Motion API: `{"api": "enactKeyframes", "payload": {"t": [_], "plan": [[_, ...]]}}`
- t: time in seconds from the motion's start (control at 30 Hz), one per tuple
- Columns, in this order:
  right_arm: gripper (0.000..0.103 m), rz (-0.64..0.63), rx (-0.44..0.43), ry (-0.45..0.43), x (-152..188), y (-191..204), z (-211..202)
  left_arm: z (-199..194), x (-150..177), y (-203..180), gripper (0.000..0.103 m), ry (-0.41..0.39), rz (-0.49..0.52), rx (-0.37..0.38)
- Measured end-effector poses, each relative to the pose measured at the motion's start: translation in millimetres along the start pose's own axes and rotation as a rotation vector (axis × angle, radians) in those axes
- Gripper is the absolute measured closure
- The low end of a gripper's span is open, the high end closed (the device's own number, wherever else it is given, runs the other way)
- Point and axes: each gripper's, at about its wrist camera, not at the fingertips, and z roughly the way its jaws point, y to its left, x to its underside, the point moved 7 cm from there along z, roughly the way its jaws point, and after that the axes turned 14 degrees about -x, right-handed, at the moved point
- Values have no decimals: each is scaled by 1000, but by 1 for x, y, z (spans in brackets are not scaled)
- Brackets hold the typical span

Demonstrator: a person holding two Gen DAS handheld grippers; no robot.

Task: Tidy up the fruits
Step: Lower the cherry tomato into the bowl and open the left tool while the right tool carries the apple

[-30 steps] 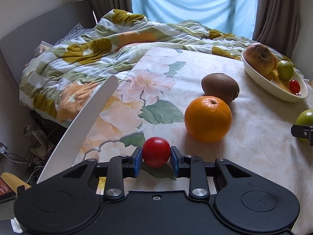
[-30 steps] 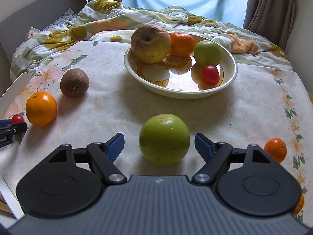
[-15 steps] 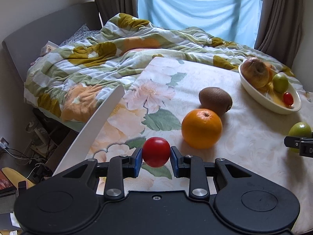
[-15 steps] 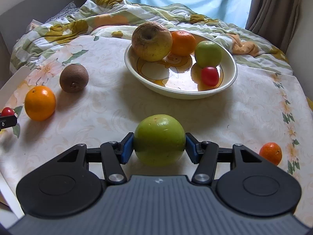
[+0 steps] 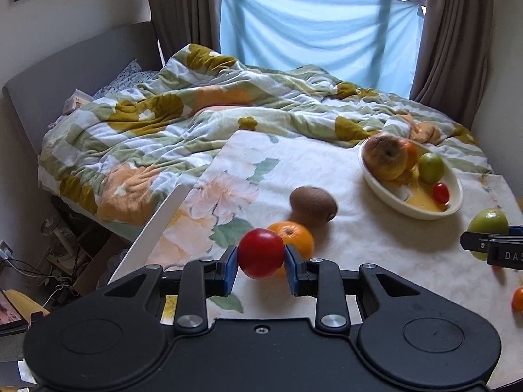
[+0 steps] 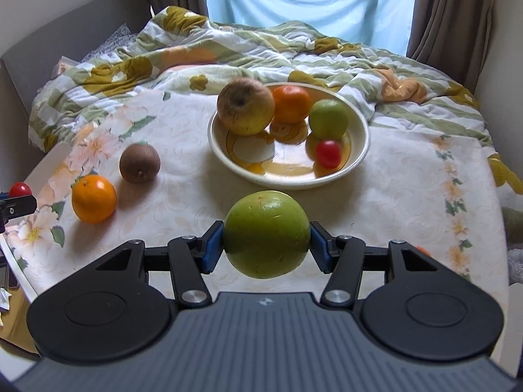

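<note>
My left gripper (image 5: 261, 259) is shut on a small red tomato (image 5: 261, 253) and holds it above the table, near the left edge. My right gripper (image 6: 266, 248) is shut on a large green apple (image 6: 266, 242) lifted above the table in front of the cream bowl (image 6: 358, 160). The bowl holds a brownish apple (image 6: 245, 111), an orange (image 6: 291, 103), a small green apple (image 6: 328, 118) and a red tomato (image 6: 328, 153). An orange (image 6: 93, 198) and a kiwi (image 6: 139, 162) lie on the tablecloth left of the bowl.
A small mandarin (image 5: 518, 299) lies at the table's right side. A white chair back (image 5: 153, 225) leans at the table's left edge. A bed with a flowered quilt (image 5: 196, 114) lies behind the table. The floor at left holds cables and clutter.
My right gripper closed on the green apple and lifted it. My left gripper rose higher with the tomato, and both views pulled back from the table.
</note>
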Motion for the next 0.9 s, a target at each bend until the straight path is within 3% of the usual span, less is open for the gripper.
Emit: {"api": "enactKeyframes", "payload": {"t": [0.37, 0.9], "plan": [[33, 15, 5, -44, -23, -24, -49, -29, -36, -52, 69, -54, 34, 81], [33, 126, 85, -79, -50, -82, -68, -5, -88, -152, 69, -70, 180, 272]]}}
